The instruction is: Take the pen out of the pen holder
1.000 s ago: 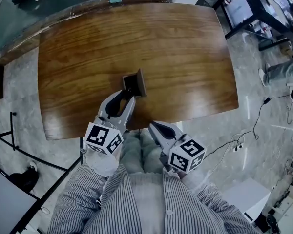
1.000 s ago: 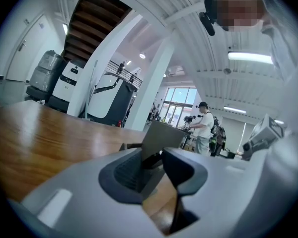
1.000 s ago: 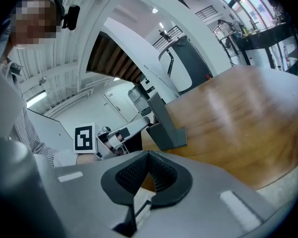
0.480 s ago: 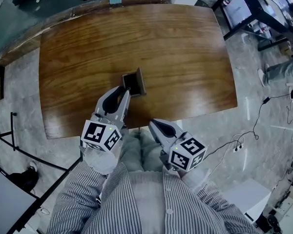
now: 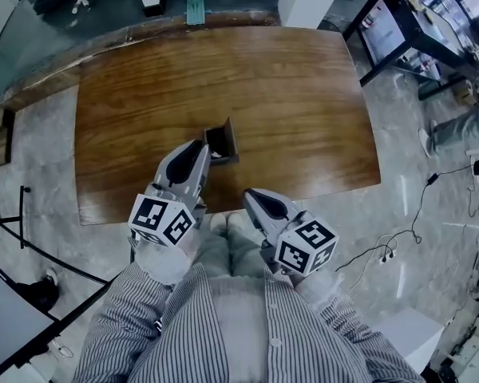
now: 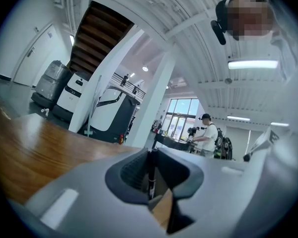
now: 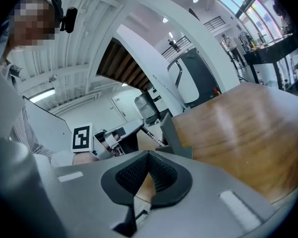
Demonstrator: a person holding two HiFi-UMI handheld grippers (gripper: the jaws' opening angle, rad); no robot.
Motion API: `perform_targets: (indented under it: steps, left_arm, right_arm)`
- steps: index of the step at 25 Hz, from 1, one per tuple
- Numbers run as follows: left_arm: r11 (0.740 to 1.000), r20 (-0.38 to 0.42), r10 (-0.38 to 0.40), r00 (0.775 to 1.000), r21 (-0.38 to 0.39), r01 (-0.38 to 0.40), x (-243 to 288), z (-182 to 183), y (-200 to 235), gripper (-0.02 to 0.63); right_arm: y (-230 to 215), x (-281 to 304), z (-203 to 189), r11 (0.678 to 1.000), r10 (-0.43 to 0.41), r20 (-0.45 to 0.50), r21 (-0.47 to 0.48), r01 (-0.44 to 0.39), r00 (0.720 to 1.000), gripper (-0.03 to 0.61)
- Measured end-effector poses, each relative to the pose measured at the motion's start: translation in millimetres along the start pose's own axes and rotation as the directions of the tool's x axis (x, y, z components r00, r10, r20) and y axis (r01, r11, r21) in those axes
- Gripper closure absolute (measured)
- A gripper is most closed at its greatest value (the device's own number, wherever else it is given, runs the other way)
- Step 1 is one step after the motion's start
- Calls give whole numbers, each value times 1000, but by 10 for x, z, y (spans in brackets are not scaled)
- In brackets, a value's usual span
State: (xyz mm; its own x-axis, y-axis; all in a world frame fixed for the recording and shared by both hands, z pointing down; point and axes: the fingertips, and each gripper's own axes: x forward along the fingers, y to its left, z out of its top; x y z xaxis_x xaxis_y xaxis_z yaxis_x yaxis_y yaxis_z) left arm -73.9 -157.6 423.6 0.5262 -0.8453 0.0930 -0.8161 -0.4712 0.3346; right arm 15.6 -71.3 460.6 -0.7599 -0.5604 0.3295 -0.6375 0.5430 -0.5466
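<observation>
Hanging nearest the person, on the near side of the pen holder (image 5: 221,142) and off the table's edge, the right gripper (image 5: 251,196) has its fingers (image 7: 134,175) pressed together with nothing between them, so it plays no part in the grasp. Just beside the pen holder's near-left corner, the left gripper (image 5: 200,148) points roughly level, and its fingers (image 6: 134,170) are closing on the pen (image 6: 151,171), a thin dark barrel standing in the cleft between the pads, which look to be touching it. From the right gripper view the pen slants from those fingers down toward the pen holder, its lower end apparently just inside the wall. Beyond the pen holder the wooden table (image 5: 303,94) is bare. The pen should be light and stiff, but its slim, smooth barrel probably offers little to grip and could swivel or slide in a two-point pinch. The upper barrel, clear of the pen holder's rim, seems the sensible place to hold it. Drawing it out along its own slant would likely keep the tip from catching the wall. The small open box looks light enough to tip or drag if the pen snags.
</observation>
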Motion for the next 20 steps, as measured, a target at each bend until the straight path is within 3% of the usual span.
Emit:
perform_targets:
  steps: [12,20]
  left_arm:
    - [998,138,6,990,-63,3,-322,556,-179,555]
    - [995,113,-6,994,-93,17,-650,366,-391,557]
  right_arm:
    - [180,-82,447,996,37,100,-86,-29,994,578]
    - [307,-165,519,995,59,161,-92,-45,985,578]
